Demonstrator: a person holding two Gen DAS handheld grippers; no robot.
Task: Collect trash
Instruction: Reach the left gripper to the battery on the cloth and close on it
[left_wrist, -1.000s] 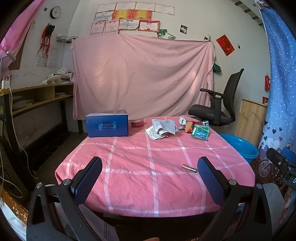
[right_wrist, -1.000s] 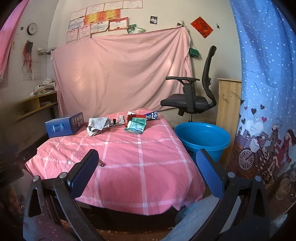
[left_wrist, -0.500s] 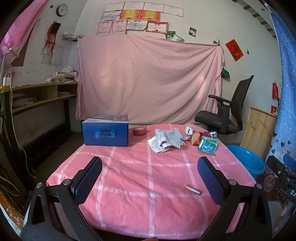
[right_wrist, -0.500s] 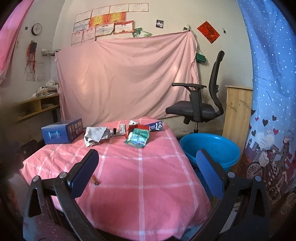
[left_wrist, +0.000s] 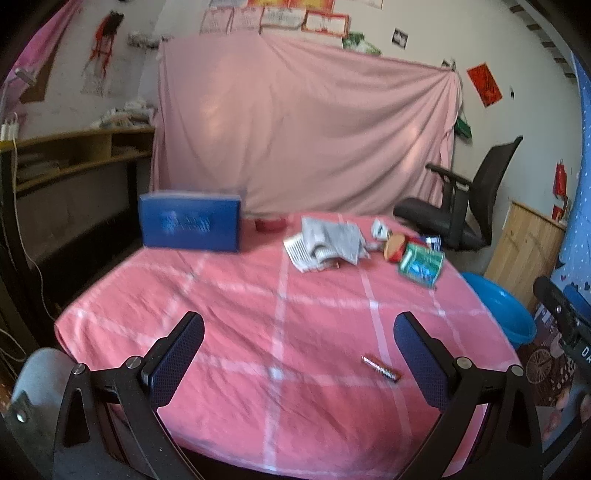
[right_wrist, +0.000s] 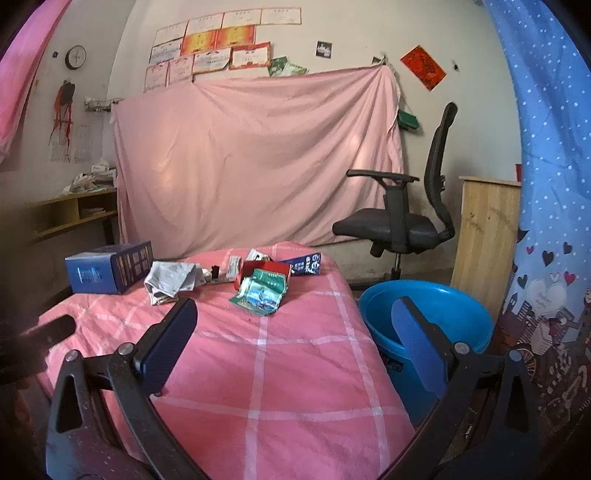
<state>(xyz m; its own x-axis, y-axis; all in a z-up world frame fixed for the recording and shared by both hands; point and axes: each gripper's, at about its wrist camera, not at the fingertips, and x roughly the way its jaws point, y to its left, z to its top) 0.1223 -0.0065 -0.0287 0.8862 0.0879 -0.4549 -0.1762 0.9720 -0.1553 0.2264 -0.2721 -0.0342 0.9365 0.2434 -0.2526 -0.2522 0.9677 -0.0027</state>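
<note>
Left wrist view: left gripper (left_wrist: 299, 354) fingers spread wide, holding nothing, low over the near part of the desk (left_wrist: 229, 332) with its pink checked cloth. Small battery (left_wrist: 381, 369) lies on the cloth between the fingers, just beside the right one. Trash pile (left_wrist: 332, 247) sits well beyond, at the far edge next to the blue box (left_wrist: 190, 226)

Right wrist view: right gripper (right_wrist: 295, 332) fingers also wide apart, empty. Green wrapper (right_wrist: 260, 291) lies ahead between the fingers, apart from both. Blue basin (right_wrist: 424, 306) on the floor, partly behind the right finger
</note>
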